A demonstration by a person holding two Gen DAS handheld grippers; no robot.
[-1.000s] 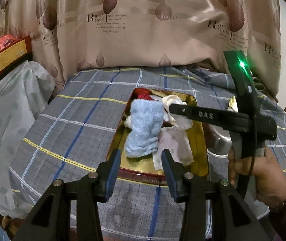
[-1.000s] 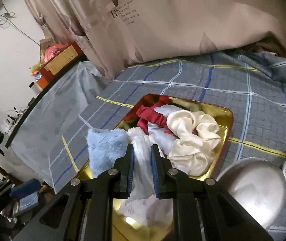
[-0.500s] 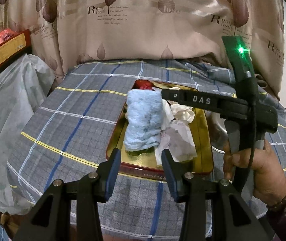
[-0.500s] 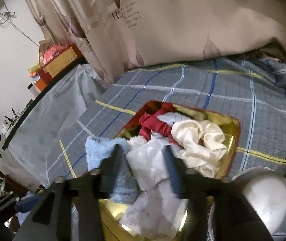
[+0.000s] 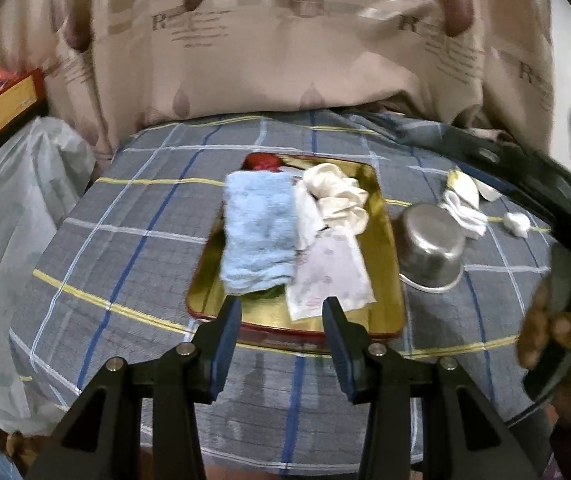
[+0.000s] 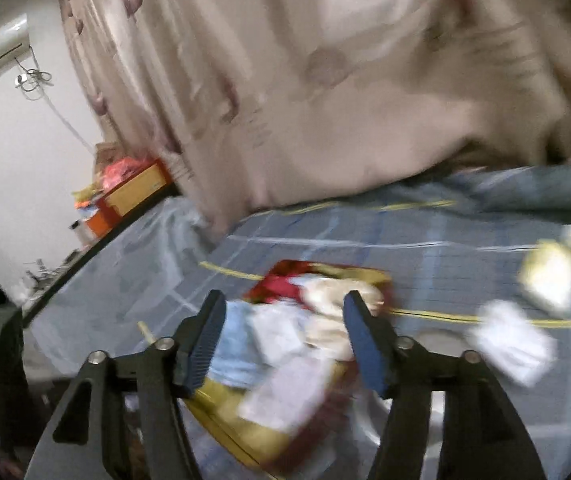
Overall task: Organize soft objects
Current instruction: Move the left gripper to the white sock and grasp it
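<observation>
R gripper (image 6: 283,334) is standing open w/ nothing between jaws; they've just been opening, and the white cloth (image 5: 305,216) is lying in the gold tin (image 5: 381,208) beside the blue towel (image 5: 259,232). L gripper (image 5: 281,322) is also open, empty, hovering at the tin's near edge. Loose soft items are still lying outside: white socks (image 5: 463,204) and a cotton ball (image 5: 517,224), past the steel bowl (image 5: 431,244), on the R side of the tin. R hand (image 5: 557,336) is nearer to them, so prob. R is taking the next pick. Socks' long axis: can't tell, too bunched.
</observation>
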